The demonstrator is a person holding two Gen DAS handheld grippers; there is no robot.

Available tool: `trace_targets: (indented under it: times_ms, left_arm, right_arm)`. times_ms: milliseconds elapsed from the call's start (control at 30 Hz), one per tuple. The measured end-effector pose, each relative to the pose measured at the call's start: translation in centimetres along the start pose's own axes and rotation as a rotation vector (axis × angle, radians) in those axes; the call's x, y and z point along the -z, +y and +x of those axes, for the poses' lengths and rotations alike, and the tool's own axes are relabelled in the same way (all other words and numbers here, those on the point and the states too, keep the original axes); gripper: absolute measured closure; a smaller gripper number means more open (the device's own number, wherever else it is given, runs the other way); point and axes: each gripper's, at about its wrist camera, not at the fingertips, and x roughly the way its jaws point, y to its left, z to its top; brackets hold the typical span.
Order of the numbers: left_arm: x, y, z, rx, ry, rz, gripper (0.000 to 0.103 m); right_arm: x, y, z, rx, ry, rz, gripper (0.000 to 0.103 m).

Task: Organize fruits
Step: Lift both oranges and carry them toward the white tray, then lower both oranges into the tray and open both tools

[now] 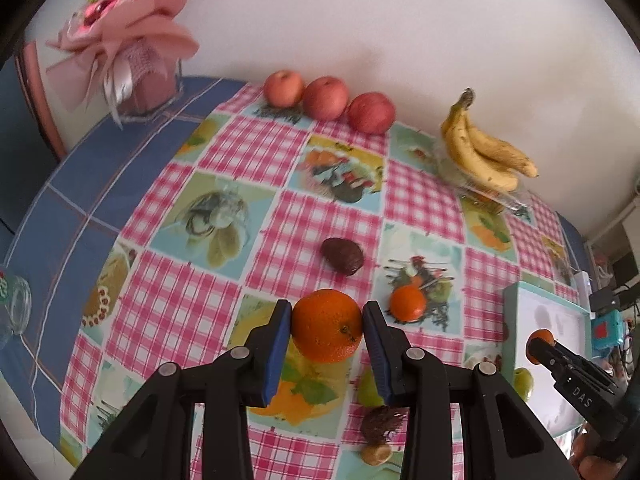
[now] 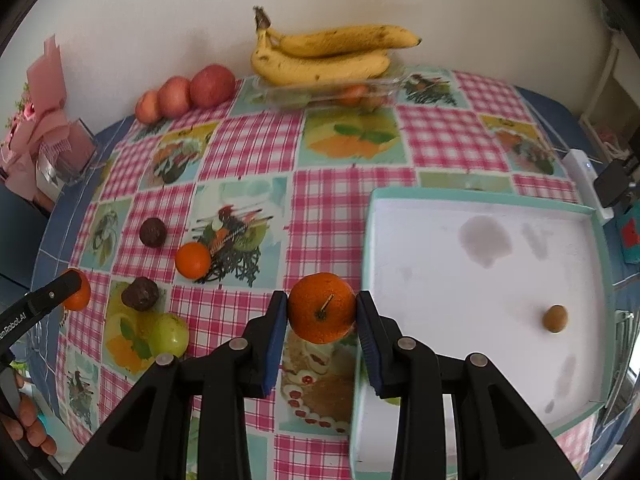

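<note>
1. Two tongs are each gripping one orange fruit. The left tongs [image 1: 327, 322] are clamping an orange [image 1: 327, 325] between the blue pads, above the checked cloth of the table [image 1: 224, 152].
2. The right tongs [image 2: 322, 310] are clamping a second orange [image 2: 322, 307], stem facing the camera, just beside the left rim of the white tray [image 2: 480, 200].
3. The tray is holding one small brown fruit [image 2: 555, 318] near its right side.
4. A third orange [image 1: 408, 303] is lying loose on the table, right of the left tongs; a dark avocado [image 1: 342, 256] is lying beyond them.
5. Three apples [image 1: 326, 98] are sitting in a row against the back wall; a banana bunch [image 1: 486, 148] is resting on a clear plastic box [image 2: 332, 94] to their right.
6. A green fruit [image 2: 170, 333] and a dark round fruit [image 2: 141, 294] are lying near each other, left of the right tongs.
7. A pink-wrapped bouquet [image 1: 120, 32] is standing at the table's far left corner.
</note>
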Motion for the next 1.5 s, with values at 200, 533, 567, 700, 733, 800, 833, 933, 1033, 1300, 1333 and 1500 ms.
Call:
trace_targets:
  times_ms: [200,533,567,700,733,800,833,933,1033,1300,1333,1500]
  left_arm:
    - [0.0,-2.5,-0.8,0.016,-0.019,0.055,0.064]
    - [1.1,-8.1,-0.6,0.067,-0.005,0.178,0.064]
    - [1.2,-8.6,-0.5,0.07,-0.004,0.187,0.064]
    - [2.1,-11.6,-0.4,0.094,0.005,0.255,0.064]
    - [2.3,-12.1,-0.4,0.098,0.006,0.266,0.064]
    - [2.8,-13.7,-0.3,0.108,0.01,0.302,0.064]
    - [3.0,-14.3,-0.2,0.11,0.013,0.313,0.064]
    - [3.9,-16.8,0.2,0.152,0.03,0.359,0.064]
    - [4.6,-19.1,0.6,0.211,0.048,0.392,0.064]
    - [6.1,-24.5,3.4,0.274,0.067,0.498,0.064]
    - [6.3,-24.9,3.8,0.276,0.068,0.507,0.064]
    - [7.8,-26.9,6.1,0.295,0.081,0.553,0.064]
  right_arm:
    - [0.0,-1.6,-0.9,0.021,-0.011,0.028,0.067]
    - [0.2,-6.2,-2.4,0.069,-0.033,0.117,0.067]
    - [0.2,-6.8,-2.5,0.076,-0.035,0.127,0.067]
    - [0.5,-9.8,-3.1,0.1,-0.038,0.18,0.067]
    - [0.6,-10.4,-3.3,0.108,-0.04,0.191,0.067]
    - [0.7,-11.7,-3.7,0.128,-0.047,0.218,0.067]
    - [0.8,-12.4,-4.1,0.138,-0.053,0.232,0.067]
    - [1.1,-13.8,-4.9,0.155,-0.074,0.264,0.067]
    - [1.2,-14.9,-5.3,0.169,-0.092,0.289,0.067]
    - [1.0,-16.7,-4.1,0.165,-0.116,0.315,0.067]
    - [1.0,-16.9,-3.6,0.16,-0.117,0.319,0.067]
    - [1.0,-17.8,-1.2,0.134,-0.109,0.335,0.067]
